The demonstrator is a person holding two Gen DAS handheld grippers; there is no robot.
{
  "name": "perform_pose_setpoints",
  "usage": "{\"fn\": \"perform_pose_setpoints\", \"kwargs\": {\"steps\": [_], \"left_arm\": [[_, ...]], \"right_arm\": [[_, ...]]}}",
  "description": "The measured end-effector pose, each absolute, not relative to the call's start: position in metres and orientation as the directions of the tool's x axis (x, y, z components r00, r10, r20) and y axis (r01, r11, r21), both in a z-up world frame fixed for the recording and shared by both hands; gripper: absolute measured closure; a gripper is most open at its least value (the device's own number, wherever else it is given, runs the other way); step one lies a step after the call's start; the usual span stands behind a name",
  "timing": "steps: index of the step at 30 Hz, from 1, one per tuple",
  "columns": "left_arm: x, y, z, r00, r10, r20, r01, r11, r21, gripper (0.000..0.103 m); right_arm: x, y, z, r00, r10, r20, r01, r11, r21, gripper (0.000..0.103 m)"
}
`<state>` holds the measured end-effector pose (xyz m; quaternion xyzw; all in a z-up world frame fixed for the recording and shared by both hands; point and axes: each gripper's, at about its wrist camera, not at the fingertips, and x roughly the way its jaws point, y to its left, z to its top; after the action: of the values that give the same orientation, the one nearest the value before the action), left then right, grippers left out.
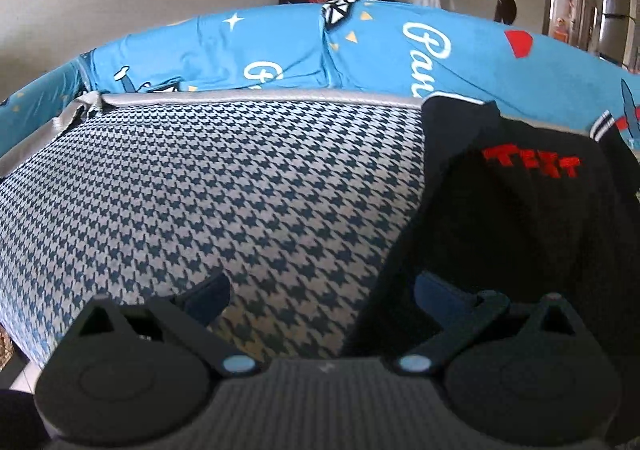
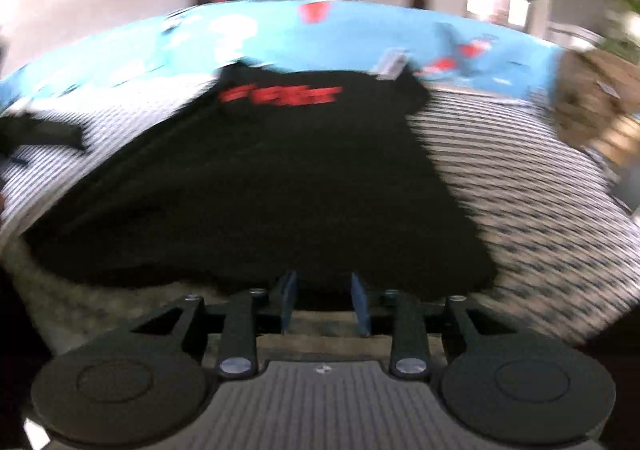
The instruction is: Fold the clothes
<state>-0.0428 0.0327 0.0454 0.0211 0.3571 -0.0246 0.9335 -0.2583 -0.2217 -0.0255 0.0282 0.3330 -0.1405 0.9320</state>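
- Two grippers up: your left gripper (image 1: 320, 298) is spread wide, empty, beside the black shirt (image 1: 520, 218).
- Your right gripper (image 2: 325, 304) is part-open at the shirt's hem; grip unclear, view blurred.

Left gripper (image 1: 320, 298) spread wide; right gripper (image 2: 325, 304) narrower, fingers parted.

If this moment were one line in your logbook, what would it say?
task: fold clothes | black garment: on houndstooth surface | left gripper: open, beside garment edge | right gripper: open at near hem | right view blurred
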Motion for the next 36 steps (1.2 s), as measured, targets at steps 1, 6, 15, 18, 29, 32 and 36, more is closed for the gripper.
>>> {"fn": "perform_pose_setpoints", "kwargs": {"steps": [1,6,15,18,29,32,36], "left_arm": [[-0.043,0.031,0.044,0.741,-0.033,-0.671,0.066,0.998,0.024,0.000],[-0.045,0.024,0.039,0.728,-0.041,-0.685,0.088,0.996,0.034,0.000],[-0.040,0.028,0.032,0.700,-0.041,-0.713,0.069,0.998,0.010,0.000],[-0.039,0.029,0.030,0.694,-0.035,-0.719,0.064,0.998,0.013,0.000],[-0.036,0.029,0.027,0.679,-0.030,-0.733,0.055,0.998,0.010,0.000],[-0.036,0.031,0.026,0.675,-0.028,-0.737,0.048,0.999,0.007,0.000],[-0.037,0.029,0.026,0.675,-0.025,-0.737,0.056,0.998,0.016,0.000]], "right_arm": [[-0.262,-0.231,-0.022,0.733,-0.282,-0.619,0.333,0.942,-0.035,0.069],[-0.270,-0.275,-0.015,0.690,-0.407,-0.599,0.519,0.854,0.018,0.056],[-0.257,-0.316,-0.032,0.698,-0.333,-0.634,0.559,0.807,0.191,0.054],[-0.251,-0.315,-0.037,0.708,-0.336,-0.621,0.544,0.820,0.178,0.062],[-0.265,-0.297,-0.020,0.652,-0.470,-0.596,0.598,0.801,0.023,0.097],[-0.269,-0.302,-0.020,0.599,-0.499,-0.627,0.640,0.768,0.001,0.097],[-0.266,-0.303,-0.027,0.553,-0.529,-0.644,0.665,0.746,-0.042,0.098]]}}
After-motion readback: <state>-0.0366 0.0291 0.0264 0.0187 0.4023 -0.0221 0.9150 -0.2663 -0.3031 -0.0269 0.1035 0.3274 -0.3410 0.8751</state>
